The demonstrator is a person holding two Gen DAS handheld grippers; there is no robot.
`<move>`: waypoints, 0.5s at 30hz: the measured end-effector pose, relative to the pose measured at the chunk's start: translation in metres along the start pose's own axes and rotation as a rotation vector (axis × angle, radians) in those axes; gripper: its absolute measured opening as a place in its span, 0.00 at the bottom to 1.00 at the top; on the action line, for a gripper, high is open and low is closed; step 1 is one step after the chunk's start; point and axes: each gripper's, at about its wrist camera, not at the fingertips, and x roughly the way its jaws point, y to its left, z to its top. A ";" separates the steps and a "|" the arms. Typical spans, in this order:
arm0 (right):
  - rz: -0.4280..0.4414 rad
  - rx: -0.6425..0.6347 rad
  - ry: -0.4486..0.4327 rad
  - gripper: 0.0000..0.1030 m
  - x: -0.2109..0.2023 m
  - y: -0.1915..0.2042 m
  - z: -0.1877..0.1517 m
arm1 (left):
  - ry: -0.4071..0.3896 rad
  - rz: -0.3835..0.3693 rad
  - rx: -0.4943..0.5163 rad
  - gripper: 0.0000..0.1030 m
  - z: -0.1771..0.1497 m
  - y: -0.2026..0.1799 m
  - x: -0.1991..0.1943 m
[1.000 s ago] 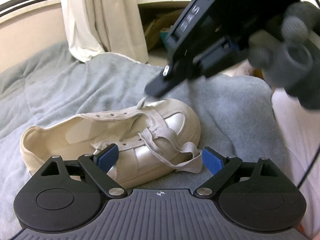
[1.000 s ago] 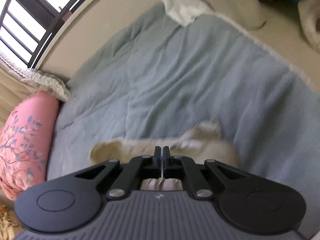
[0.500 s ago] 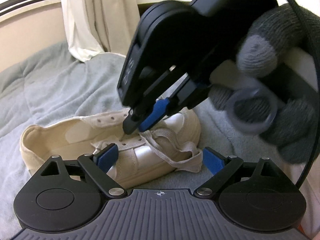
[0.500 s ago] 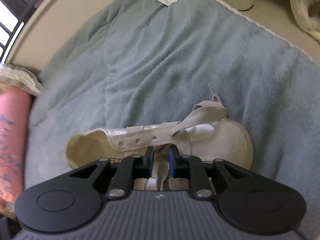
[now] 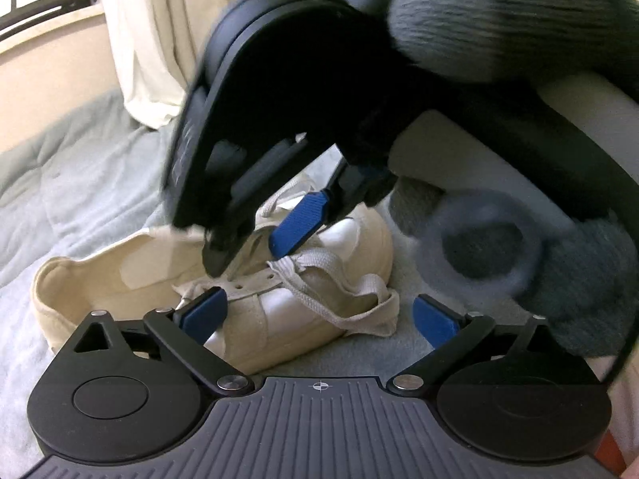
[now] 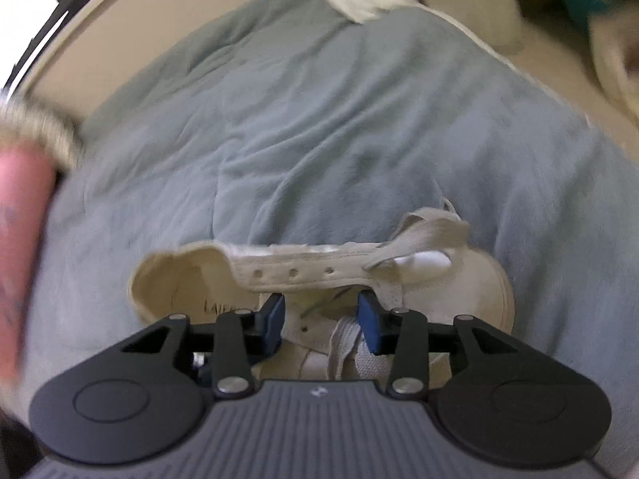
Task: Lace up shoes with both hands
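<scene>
I see the cream shoe point(image 5: 223, 311) lying on its side on the grey-blue blanket point(image 6: 319, 127). Left tool point(image 5: 319, 315) spread wide, released, near its sole. Right tool point(image 6: 321, 321) parted, empty, straddling the lace point(image 6: 347, 343) over the eyelets.

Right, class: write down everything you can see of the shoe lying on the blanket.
The shoe is a cream low-top, canvas-looking with glossier white side panels. It rests on its sole on the grey-blue blanket. A flat off-white lace crosses only the eyelets nearest the toe, its ends loose; the other eyelets are empty. The right tongs, open, reach into the throat; whether they touch it is unclear.
</scene>
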 end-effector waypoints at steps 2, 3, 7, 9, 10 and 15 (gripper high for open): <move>0.004 0.058 0.018 0.20 0.004 -0.011 0.007 | -0.007 -0.012 -0.029 0.98 0.002 0.006 -0.001; 0.001 0.061 0.026 0.13 0.008 -0.014 0.009 | -0.011 -0.019 -0.044 0.98 0.002 0.009 -0.001; 0.002 0.099 0.045 0.00 0.023 -0.024 0.015 | -0.014 -0.004 -0.035 0.98 0.004 0.012 -0.001; 0.045 0.168 0.059 0.01 0.026 -0.032 0.018 | -0.016 0.005 -0.030 0.98 0.004 0.014 -0.002; 0.077 0.203 0.074 0.01 0.025 -0.038 0.019 | -0.017 0.004 -0.031 0.98 0.005 0.016 -0.003; 0.285 0.429 0.122 0.01 0.024 -0.078 0.011 | -0.011 -0.016 -0.030 0.98 0.004 0.024 -0.003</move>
